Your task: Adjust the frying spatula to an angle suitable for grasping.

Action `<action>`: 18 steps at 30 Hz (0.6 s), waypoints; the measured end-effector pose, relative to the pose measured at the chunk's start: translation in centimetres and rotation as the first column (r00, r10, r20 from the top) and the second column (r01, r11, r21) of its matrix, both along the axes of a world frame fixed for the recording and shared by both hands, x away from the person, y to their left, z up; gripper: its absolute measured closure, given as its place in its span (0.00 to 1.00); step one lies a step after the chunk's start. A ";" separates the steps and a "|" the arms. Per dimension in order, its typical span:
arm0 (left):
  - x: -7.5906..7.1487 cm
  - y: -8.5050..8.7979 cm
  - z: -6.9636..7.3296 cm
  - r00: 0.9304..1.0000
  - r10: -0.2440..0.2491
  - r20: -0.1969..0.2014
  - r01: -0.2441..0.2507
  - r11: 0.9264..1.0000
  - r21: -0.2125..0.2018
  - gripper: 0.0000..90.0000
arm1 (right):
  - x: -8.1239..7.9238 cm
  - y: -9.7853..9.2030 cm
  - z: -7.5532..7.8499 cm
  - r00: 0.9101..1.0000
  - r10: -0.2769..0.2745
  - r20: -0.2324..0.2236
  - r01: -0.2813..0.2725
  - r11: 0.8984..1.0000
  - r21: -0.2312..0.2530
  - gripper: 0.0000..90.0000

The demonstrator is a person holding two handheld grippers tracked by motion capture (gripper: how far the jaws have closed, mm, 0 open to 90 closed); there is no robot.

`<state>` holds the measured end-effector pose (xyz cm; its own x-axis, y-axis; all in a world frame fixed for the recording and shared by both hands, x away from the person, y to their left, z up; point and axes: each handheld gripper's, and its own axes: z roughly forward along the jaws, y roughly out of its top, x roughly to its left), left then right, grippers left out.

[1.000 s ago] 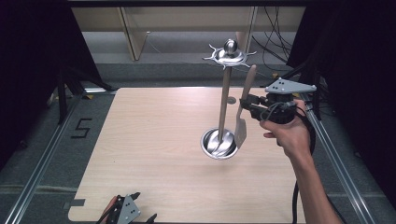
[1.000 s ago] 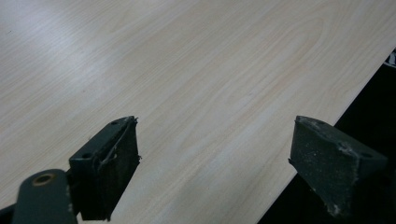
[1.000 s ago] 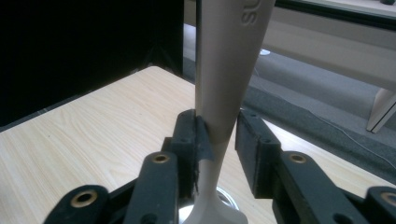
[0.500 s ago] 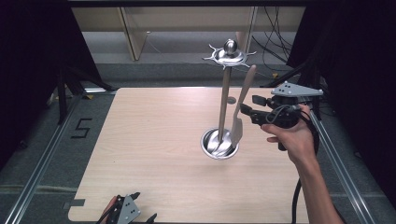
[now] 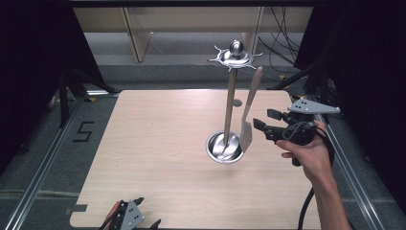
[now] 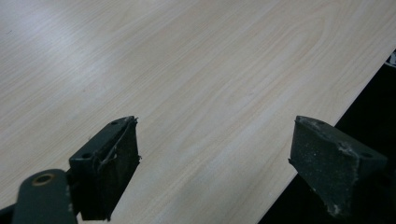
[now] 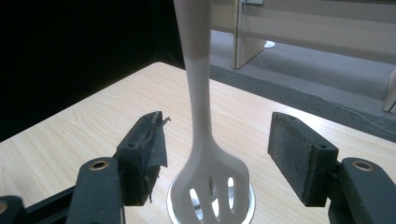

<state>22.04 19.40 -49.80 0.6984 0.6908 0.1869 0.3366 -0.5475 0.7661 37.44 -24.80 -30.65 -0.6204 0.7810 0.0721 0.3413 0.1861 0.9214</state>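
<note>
— So what is the right hand-held gripper [image 5: 262,120] doing now?

— It is letting go of the slotted spatula [image 5: 249,115]. Its jaws have just been opening, and in the right gripper view they are standing wide on each side of the spatula [image 7: 201,140], not pressing on it.

— Where is the spatula hanging?

— It is hanging from the hook ring at the top of the metal utensil stand [image 5: 231,105]. Its flat end is dangling just over the round metal base [image 5: 224,147], near the middle right of the surface [image 5: 158,143].

— So the hanging step looks about done?

— I think so. Next the right one is needing to back away straight, so a jaw is not bumping the spatula and making it swing off its hook.

— And the left hand-held gripper [image 5: 131,221]?

— It is waiting at the near edge of the surface, open, with nothing between its jaws.
</note>
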 end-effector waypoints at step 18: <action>0.0 0.0 0.0 1.000 -0.001 0.001 0.001 1.000 -0.001 0.16 | -1.5 -2.9 -4.1 0.997 -0.042 -0.063 0.045 0.998 0.044 0.40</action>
